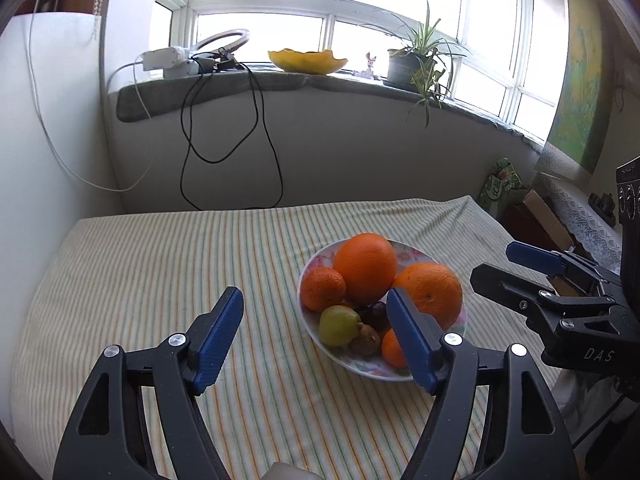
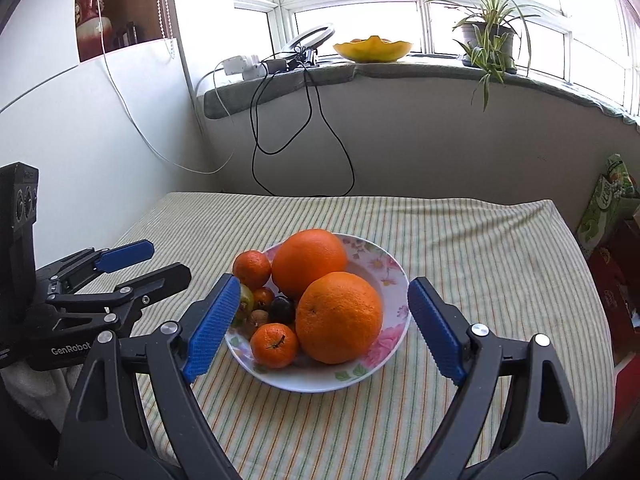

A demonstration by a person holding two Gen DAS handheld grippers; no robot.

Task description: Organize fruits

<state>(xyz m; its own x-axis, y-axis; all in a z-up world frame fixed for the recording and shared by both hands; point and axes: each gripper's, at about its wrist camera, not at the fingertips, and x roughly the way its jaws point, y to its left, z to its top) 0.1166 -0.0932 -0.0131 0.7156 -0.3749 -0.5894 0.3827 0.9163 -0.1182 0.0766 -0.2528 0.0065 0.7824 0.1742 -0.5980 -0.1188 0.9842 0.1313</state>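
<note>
While both grippers, left (image 1: 316,336) and right (image 2: 320,328), gape wide and empty, best taken across its firm, heavy, roll-prone middle: near orange (image 2: 339,317) on plate (image 2: 394,280).

This is a lived-in room of a home. A table under a striped cloth (image 2: 460,240) stands just below a wide windowsill (image 2: 400,70), which carries a potted spider plant (image 2: 490,36) at its right end, a yellow bowl (image 2: 374,50) at the middle and a ring light (image 2: 308,38) with a power strip (image 2: 240,65) at the left (cables hang down the wall beneath). A floral plate (image 2: 384,268) of fruit sits on the cloth, in front of the sill.
</note>
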